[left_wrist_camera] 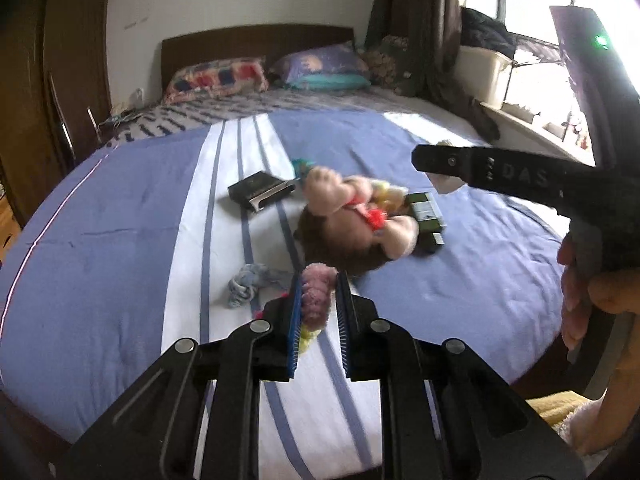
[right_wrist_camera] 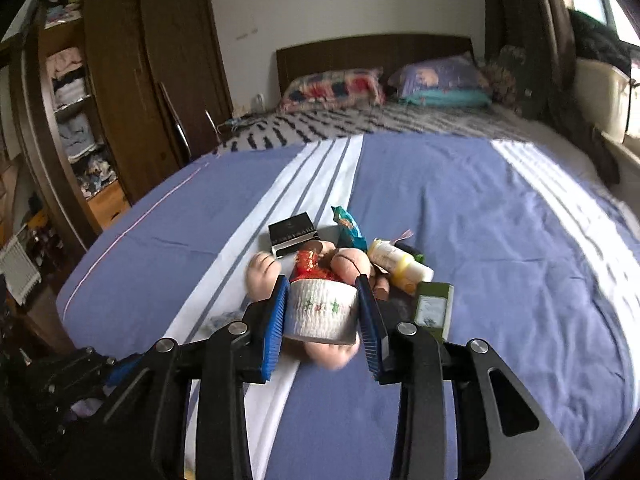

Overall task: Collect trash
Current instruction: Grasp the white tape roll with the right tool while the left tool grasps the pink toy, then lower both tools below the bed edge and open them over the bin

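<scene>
In the left wrist view my left gripper (left_wrist_camera: 318, 286) is shut on a pink fluffy thing (left_wrist_camera: 316, 300) with a yellow bit hanging below it, held above the blue and white bedspread (left_wrist_camera: 120, 220). In the right wrist view my right gripper (right_wrist_camera: 323, 304) is shut on a white ribbed paper cup (right_wrist_camera: 322, 312) printed with small stars. Just beyond it lies a plush toy (right_wrist_camera: 344, 264). Around the toy lie a black box (right_wrist_camera: 292, 232), a teal snack wrapper (right_wrist_camera: 348, 228), a yellow and white bottle (right_wrist_camera: 400, 266) and a green box (right_wrist_camera: 434, 310).
A crumpled blue-grey cloth (left_wrist_camera: 248, 284) lies on the white stripe near my left gripper. Pillows (right_wrist_camera: 332, 88) sit at the headboard. A wooden wardrobe (right_wrist_camera: 152, 80) with open shelves stands left of the bed. A window ledge with a white tub (left_wrist_camera: 484, 72) runs along the right.
</scene>
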Action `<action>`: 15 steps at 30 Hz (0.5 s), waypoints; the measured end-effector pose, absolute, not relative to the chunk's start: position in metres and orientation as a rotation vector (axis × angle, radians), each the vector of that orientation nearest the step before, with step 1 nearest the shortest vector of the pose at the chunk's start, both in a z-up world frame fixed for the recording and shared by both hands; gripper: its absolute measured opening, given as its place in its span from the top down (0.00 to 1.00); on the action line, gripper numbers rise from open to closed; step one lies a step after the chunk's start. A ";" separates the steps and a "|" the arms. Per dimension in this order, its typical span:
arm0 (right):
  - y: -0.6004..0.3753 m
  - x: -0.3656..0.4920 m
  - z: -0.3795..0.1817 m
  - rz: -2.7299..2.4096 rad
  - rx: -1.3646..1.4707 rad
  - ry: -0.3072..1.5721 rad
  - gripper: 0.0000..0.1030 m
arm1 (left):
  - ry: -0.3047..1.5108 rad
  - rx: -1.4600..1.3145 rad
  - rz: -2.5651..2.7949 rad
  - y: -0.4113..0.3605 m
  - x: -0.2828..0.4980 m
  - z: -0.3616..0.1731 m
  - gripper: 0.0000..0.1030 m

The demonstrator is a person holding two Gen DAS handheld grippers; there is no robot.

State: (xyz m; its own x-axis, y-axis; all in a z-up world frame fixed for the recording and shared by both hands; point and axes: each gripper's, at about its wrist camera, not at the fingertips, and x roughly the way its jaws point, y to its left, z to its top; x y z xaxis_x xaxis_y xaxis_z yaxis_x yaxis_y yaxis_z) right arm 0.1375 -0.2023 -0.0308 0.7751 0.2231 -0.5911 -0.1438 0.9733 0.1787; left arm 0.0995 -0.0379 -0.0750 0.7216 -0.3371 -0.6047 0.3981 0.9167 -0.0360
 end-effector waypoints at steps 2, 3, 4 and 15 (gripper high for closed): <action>-0.204 0.108 -0.024 0.185 0.106 0.638 0.66 | 0.635 0.097 -0.420 -0.036 0.081 -0.069 0.86; -0.206 0.096 -0.024 0.181 0.104 0.633 0.66 | 0.630 0.096 -0.424 -0.036 0.072 -0.068 0.86; -0.208 0.082 -0.025 0.177 0.106 0.630 0.66 | 0.630 0.092 -0.429 -0.035 0.063 -0.069 0.86; -0.215 -0.041 -0.094 0.096 0.123 0.726 0.66 | 0.702 0.096 -0.441 -0.035 -0.026 -0.122 0.86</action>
State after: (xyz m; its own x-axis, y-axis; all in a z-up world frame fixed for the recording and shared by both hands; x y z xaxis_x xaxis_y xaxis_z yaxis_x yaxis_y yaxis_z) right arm -0.0413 -0.2149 -0.0940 0.7437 0.1303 -0.6557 -0.0449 0.9883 0.1455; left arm -0.0265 -0.0349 -0.1224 0.6759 -0.3597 -0.6432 0.4236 0.9038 -0.0603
